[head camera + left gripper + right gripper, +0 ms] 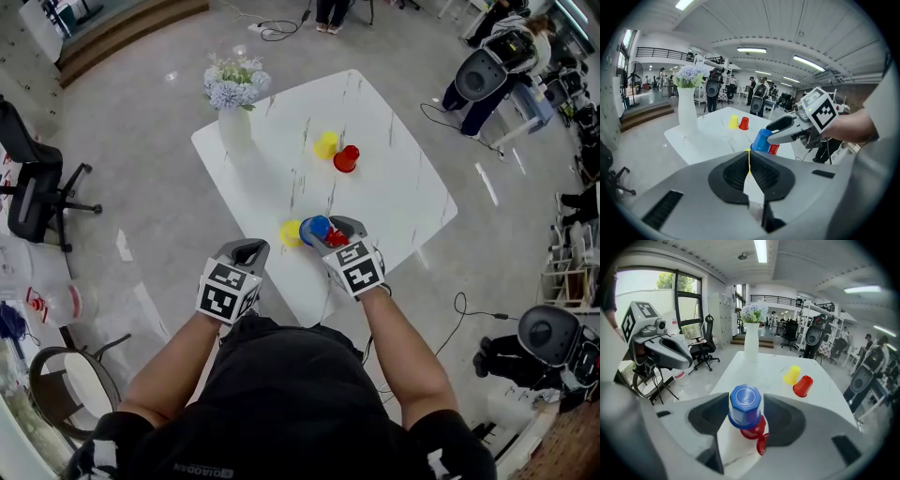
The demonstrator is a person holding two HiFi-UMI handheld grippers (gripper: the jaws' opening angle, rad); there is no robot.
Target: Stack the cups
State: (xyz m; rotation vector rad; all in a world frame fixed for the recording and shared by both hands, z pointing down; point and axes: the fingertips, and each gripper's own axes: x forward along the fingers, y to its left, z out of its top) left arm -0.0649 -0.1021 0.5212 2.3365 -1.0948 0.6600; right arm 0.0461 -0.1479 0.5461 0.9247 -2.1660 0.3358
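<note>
Near table edge crowded: blue cup fills gap between your right gripper jaws, near red cup right under it. Near yellow cup just left of that, directly ahead of your left gripper, blocking straight reach. Mid-table: far yellow cup and far red cup side by side, bare top all round them. Vase at far left corner, well apart. Right side of table open.

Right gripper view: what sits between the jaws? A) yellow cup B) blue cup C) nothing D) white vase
B: the right gripper is closed on the upside-down blue cup, one jaw against each side of it, with a red cup just beneath.
</note>
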